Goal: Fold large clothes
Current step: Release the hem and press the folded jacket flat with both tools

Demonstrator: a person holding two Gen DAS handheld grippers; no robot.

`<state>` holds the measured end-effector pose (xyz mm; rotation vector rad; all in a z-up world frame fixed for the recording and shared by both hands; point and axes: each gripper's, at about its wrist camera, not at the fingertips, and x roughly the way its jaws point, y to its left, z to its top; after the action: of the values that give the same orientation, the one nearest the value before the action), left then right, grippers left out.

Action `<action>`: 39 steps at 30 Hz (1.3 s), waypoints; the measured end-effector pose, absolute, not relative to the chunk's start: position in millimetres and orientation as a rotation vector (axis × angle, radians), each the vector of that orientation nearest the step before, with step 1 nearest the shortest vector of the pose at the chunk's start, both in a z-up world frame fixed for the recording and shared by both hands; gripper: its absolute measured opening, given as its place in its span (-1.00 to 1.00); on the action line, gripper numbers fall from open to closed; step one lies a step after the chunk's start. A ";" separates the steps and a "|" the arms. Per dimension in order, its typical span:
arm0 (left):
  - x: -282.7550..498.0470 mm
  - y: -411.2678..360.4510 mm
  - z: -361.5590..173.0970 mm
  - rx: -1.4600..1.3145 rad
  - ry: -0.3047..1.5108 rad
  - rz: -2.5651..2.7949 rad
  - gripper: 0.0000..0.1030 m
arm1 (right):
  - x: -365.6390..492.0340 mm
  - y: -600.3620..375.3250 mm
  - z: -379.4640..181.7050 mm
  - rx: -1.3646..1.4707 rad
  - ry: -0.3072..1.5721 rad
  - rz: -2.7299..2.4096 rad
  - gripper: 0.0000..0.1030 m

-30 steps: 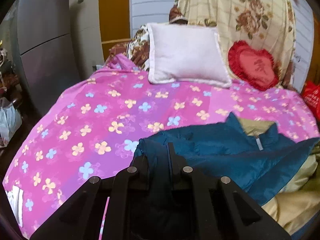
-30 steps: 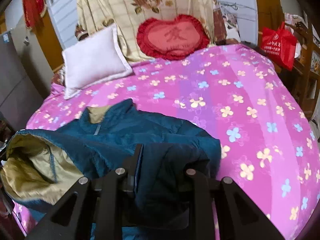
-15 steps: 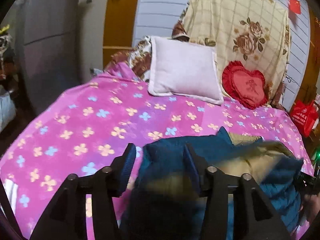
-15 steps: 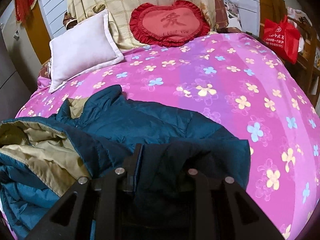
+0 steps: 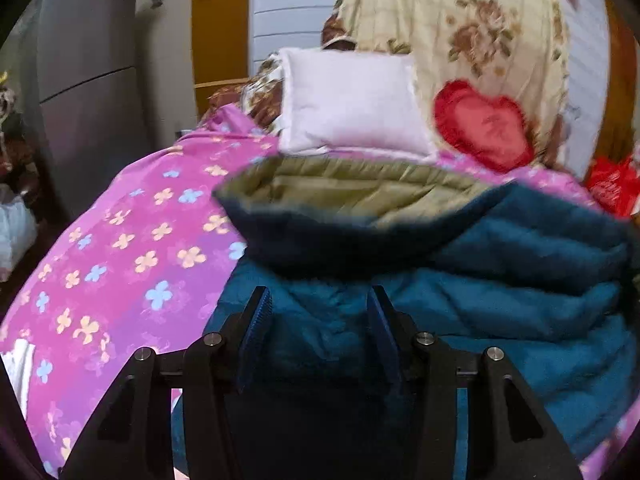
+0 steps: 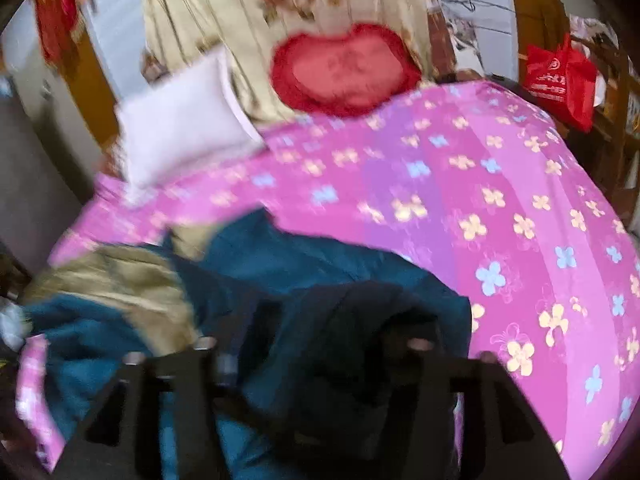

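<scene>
A teal padded jacket (image 5: 500, 280) with an olive lining (image 5: 352, 188) lies bunched on the pink flowered bed (image 5: 120, 248). In the left wrist view my left gripper (image 5: 320, 312) is open, its fingers wide apart over the jacket's teal fabric. In the right wrist view, which is blurred, the jacket (image 6: 304, 256) lies at the lower left of the bed (image 6: 500, 200). My right gripper (image 6: 320, 332) has dark jacket fabric bunched between its fingers and seems shut on it.
A white pillow (image 5: 352, 108) and a red heart cushion (image 5: 480, 124) lean on a floral blanket at the bed's head. A red bag (image 6: 560, 80) hangs at the right. A grey cabinet (image 5: 88, 80) stands left of the bed.
My left gripper has let go of the jacket and opened. The jacket's left side has been thrown over toward the right, lining up. The right gripper has kept its hold while moving.
</scene>
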<state>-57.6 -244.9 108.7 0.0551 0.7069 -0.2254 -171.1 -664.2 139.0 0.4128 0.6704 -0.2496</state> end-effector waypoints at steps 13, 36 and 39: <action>-48.5 -226.5 106.1 -0.048 0.726 -0.202 -0.39 | -155.3 -509.7 127.7 0.113 0.714 0.042 0.62; -20.3 -227.5 74.2 0.043 0.805 -0.135 -0.39 | -41.2 -484.4 89.1 0.137 0.755 -0.048 0.74; -21.6 -227.4 73.7 0.042 0.803 -0.134 -0.39 | -45.9 -469.9 103.2 0.143 0.732 0.008 0.75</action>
<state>-21.6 -227.4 73.7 0.0422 0.8033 -0.1344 -45.9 -469.9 103.2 0.1431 0.7321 0.0081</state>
